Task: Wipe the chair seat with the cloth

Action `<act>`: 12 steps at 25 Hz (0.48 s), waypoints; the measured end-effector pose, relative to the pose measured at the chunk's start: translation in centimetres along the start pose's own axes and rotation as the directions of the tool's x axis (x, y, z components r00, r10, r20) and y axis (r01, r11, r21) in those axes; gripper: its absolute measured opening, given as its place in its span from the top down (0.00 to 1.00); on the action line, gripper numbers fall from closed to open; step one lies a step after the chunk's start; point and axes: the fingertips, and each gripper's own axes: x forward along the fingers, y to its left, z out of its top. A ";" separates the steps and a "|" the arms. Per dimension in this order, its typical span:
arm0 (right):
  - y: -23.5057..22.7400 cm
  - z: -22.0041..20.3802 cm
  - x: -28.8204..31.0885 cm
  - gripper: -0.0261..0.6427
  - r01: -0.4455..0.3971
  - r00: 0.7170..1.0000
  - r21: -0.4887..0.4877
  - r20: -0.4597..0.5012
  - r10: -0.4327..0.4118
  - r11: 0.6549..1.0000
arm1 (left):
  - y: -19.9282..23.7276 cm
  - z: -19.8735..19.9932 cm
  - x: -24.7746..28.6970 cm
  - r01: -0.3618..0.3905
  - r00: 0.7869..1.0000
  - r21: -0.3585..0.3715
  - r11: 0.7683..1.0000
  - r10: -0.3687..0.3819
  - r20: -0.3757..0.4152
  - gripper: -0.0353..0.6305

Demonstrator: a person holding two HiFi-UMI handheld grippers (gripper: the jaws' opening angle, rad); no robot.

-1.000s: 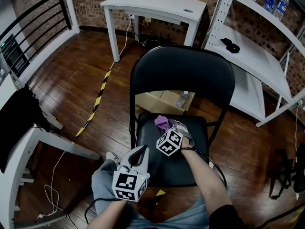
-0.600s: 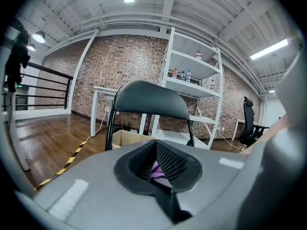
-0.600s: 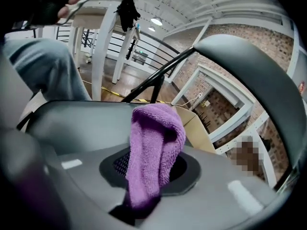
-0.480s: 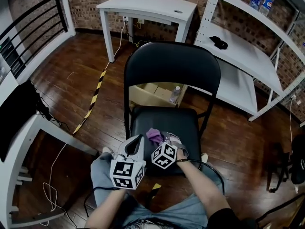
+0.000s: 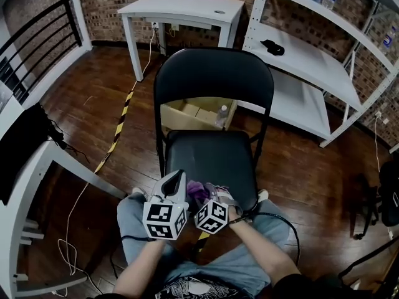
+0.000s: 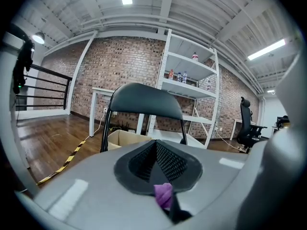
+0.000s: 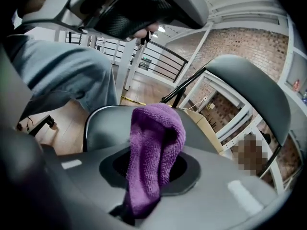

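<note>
Right tool point(image 5: 209, 196) is clamped on the purple cloth point(image 5: 196, 188). The right gripper view shows the cloth point(image 7: 154, 150) pinched between the jaws, with a thick fold bulging past the tips. Left tool point(image 5: 177, 183) has its jaws together. A scrap of purple point(image 6: 163, 194) shows at their seam, and I can't tell if it's nipped or just seen through. Both tools sit at lower centre of the head view, close together, with the cloth between them at the near edge of the chair seat point(image 5: 215, 157). Most of the seat lies bare above them in the frame, up to the chair back point(image 5: 213, 80).

Step in hand, as I read it: a wipe stroke at or just off the front edge, with lots of seat left to cover.

To do it well:
- tip my right tool down so the loose fold lies flat on the seat, not the jaw tips
- hold the squeeze so the cloth doesn't slip out
- run straight overlapping passes across the seat and into the side edges
- keep the left tool out of the path

The cloth is bunched, so contact is probably narrow and needs more passes.
</note>
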 end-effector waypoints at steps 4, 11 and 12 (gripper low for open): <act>2.3 -0.1 -1.4 0.83 -0.015 1.000 0.006 0.020 0.015 1.000 | -0.4 0.0 -0.4 0.004 1.000 0.003 1.000 -0.004 0.008 0.94; 5.1 -0.2 -2.3 0.83 -0.026 0.999 -0.033 0.026 0.026 0.999 | -1.0 0.0 -0.7 0.015 1.000 0.004 1.000 -0.015 0.009 0.94; 5.2 -0.2 -2.2 0.83 -0.026 0.999 -0.028 0.025 0.027 0.999 | -1.0 0.0 -0.6 0.016 1.000 0.004 1.000 -0.016 0.008 0.94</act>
